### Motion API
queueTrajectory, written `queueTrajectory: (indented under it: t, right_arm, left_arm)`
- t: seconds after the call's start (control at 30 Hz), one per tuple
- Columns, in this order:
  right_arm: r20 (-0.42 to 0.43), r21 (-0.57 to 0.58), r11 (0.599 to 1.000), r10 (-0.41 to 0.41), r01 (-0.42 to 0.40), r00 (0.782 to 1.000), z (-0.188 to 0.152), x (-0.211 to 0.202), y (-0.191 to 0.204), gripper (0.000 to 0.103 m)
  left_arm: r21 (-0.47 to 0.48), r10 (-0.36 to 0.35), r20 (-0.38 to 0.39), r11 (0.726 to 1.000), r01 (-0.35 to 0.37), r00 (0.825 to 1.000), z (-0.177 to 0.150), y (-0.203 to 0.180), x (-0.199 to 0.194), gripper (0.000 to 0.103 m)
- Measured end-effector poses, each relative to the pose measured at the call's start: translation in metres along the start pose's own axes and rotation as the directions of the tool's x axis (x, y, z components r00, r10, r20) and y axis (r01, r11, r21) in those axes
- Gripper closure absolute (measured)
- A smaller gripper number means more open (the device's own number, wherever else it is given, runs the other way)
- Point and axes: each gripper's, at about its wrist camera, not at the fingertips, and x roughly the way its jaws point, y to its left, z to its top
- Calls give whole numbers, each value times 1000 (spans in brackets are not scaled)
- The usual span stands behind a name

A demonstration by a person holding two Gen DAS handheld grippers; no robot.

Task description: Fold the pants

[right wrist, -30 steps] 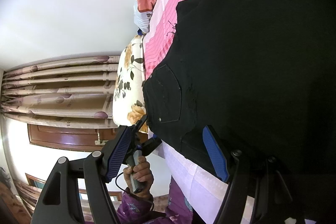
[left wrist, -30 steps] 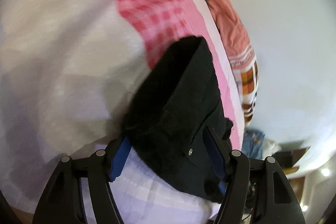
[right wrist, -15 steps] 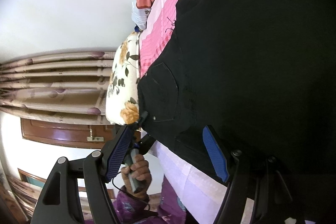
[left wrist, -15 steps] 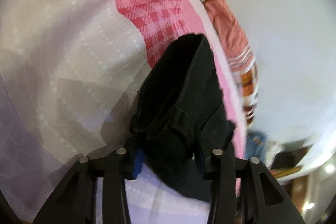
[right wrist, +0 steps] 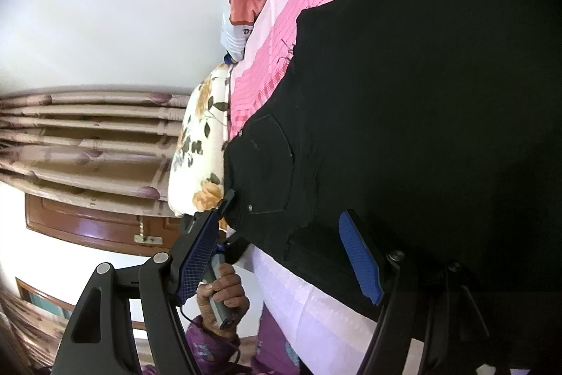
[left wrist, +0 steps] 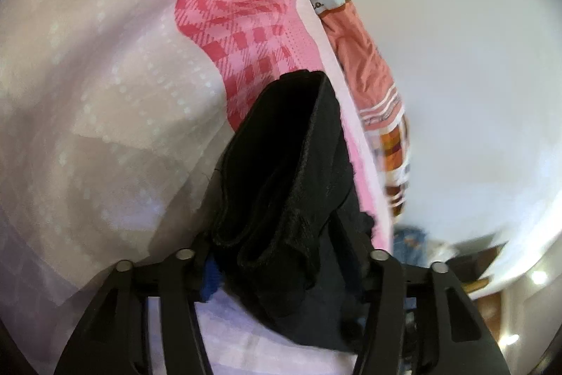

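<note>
The black pants [right wrist: 404, 101] lie on a bed with a pink checked sheet [left wrist: 246, 23]. In the left wrist view my left gripper [left wrist: 277, 266] is shut on a bunched edge of the pants [left wrist: 288, 171], the cloth hiding most of both fingers. In the right wrist view my right gripper [right wrist: 281, 252] is open, its blue pads [right wrist: 360, 260] spread over the waist end with the back pocket [right wrist: 267, 164]. The left gripper and the hand holding it show there too, at the pants' lower edge.
A floral pillow [right wrist: 196, 146] lies at the head of the bed. An orange garment [left wrist: 365, 58] lies along the bed's far edge by the wall. Curtains [right wrist: 80, 136] and a wooden door [right wrist: 87, 220] stand beyond the bed.
My left gripper has closed on the pants edge and bunched the cloth up. My right gripper stays open and has shifted only slightly.
</note>
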Motion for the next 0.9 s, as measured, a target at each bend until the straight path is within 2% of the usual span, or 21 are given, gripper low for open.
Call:
queueTrajectory:
  t: [0.03,0.07,0.17,0.2,0.27,0.33,0.5,0.57,0.73,0.9]
  right_arm:
    - [-5,-9,1000,-11,10,1000,0,1,1,35]
    - [-13,-20,1000,-22,22,1000,0,3,2,35]
    - [-40,-50,998,-41,39,998,1,8,5,35]
    - [-41,-56,998,-45,42,998,1,9,5,35]
    - [-42,-62,997,-49,46,998,1,9,5,35]
    - [-49,-66,997,-48,45,998,1,8,4,35]
    - [-65,-71,997,-41,36,997,3,7,2,35]
    - [-66,-70,997,-39,34,997,3,7,2,35]
    - [-53,-41,999,-13,11,999,4,6,0,35]
    - [-52,-38,999,-11,9,999,4,5,-1,35]
  left_arm:
    - [39,44,-7,998,-44,999,0,-4,1,63]
    - [50,59,-9,997,-58,998,-2,-4,0,66]
    - [90,129,-14,988,-128,991,-2,-14,2,67]
    - [138,179,-1,974,-177,984,-5,-23,3,68]
    - [206,234,24,950,-234,972,-10,-36,5,69]
    - [300,278,73,910,-287,958,-17,-57,4,73]
    - [452,268,175,833,-319,947,-32,-98,-4,74]
    - [479,263,194,816,-325,945,-36,-108,-4,74]
    - [509,276,224,785,-354,935,-42,-122,-3,74]
    - [507,291,233,778,-371,928,-45,-127,-4,74]
